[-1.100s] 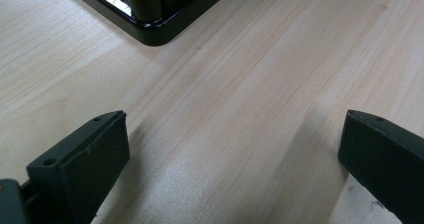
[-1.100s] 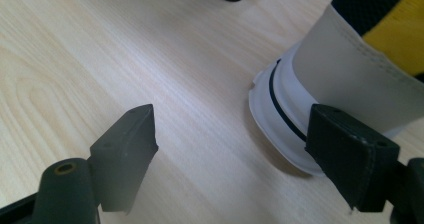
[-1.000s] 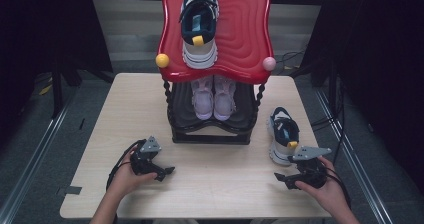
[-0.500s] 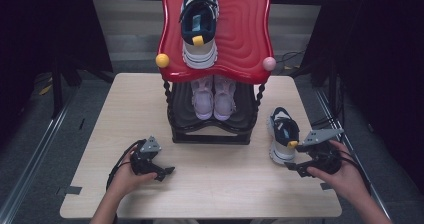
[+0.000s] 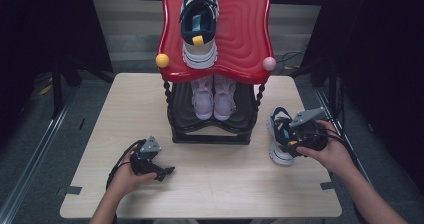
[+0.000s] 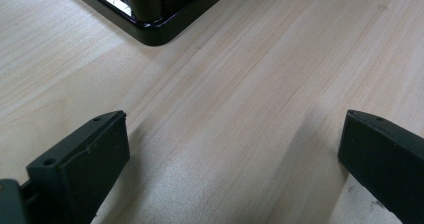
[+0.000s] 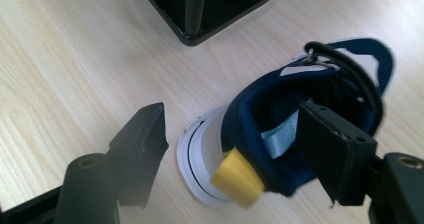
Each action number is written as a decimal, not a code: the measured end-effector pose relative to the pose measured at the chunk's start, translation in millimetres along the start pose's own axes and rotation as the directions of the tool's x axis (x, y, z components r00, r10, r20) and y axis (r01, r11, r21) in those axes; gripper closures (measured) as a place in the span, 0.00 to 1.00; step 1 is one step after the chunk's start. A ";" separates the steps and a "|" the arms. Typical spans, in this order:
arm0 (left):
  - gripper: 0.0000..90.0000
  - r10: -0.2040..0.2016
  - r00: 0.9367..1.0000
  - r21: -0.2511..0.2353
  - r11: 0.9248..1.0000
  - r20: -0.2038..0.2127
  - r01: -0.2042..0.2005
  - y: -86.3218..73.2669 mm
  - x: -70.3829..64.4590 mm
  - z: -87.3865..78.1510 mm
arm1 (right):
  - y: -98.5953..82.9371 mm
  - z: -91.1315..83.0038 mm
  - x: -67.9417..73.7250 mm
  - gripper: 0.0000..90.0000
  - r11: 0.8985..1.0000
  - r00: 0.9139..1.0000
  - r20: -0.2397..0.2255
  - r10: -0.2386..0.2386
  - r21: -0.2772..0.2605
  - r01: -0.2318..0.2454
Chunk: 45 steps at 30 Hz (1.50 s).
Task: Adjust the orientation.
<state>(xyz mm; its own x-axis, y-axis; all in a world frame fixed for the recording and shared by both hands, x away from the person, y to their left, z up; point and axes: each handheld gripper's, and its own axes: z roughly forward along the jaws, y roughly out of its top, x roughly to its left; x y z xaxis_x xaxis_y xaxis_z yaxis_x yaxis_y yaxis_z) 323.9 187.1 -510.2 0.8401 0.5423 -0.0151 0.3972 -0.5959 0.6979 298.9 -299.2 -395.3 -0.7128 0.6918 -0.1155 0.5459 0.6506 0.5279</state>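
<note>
- The right gripper [image 5: 292, 143] is spread wide at the heel of a navy shoe [image 5: 279, 134]; in the right gripper view one jaw sits inside the shoe's collar, the other outside beside the white sole, not yet pressed together.
- The shoe [image 7: 300, 134] lies on the bench [image 5: 125, 109] at the right, just beside the rack [image 5: 212, 131], with a yellow tab [image 7: 237, 179] at its heel.
- The left gripper [image 5: 165, 171] rests released on bare wood, jaws wide apart, near the rack's black base corner [image 6: 150, 24].
- A matching shoe [image 5: 199, 26] sits on the rack's red top tray [image 5: 245, 39]; a pale pink pair [image 5: 214, 96] stands on the lower shelf.
- A yellow knob [image 5: 162, 60] and a pink knob [image 5: 269, 63] mark the tray's front corners.
- The bench is light wood with a clear grain; dark curtains and grey floor surround it.
</note>
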 end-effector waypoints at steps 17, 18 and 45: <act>0.00 0.000 1.000 -0.003 1.000 -0.002 0.000 -0.2 0.0 0.0 | 5.0 21.0 16.6 0.51 0.996 0.998 -0.056 -0.042 0.074 0.046; 0.00 0.001 1.000 -0.003 1.000 -0.002 -0.001 -0.1 0.0 0.0 | 5.6 20.4 17.5 0.52 0.996 0.998 -0.058 -0.039 0.076 0.043; 0.00 -0.007 1.000 -0.001 1.000 0.003 0.007 -0.4 -0.5 -0.1 | 28.6 31.2 1.7 0.70 0.940 0.983 -0.181 0.024 0.338 0.039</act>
<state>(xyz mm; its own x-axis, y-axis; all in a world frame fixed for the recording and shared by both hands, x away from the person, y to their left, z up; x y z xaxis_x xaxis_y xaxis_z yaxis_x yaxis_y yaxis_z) 323.3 187.1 -510.4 0.8383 0.5447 -0.0222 0.4029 -0.5916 0.6983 327.1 -269.7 -406.7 -0.7675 0.6390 0.0513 0.6340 0.7450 0.2074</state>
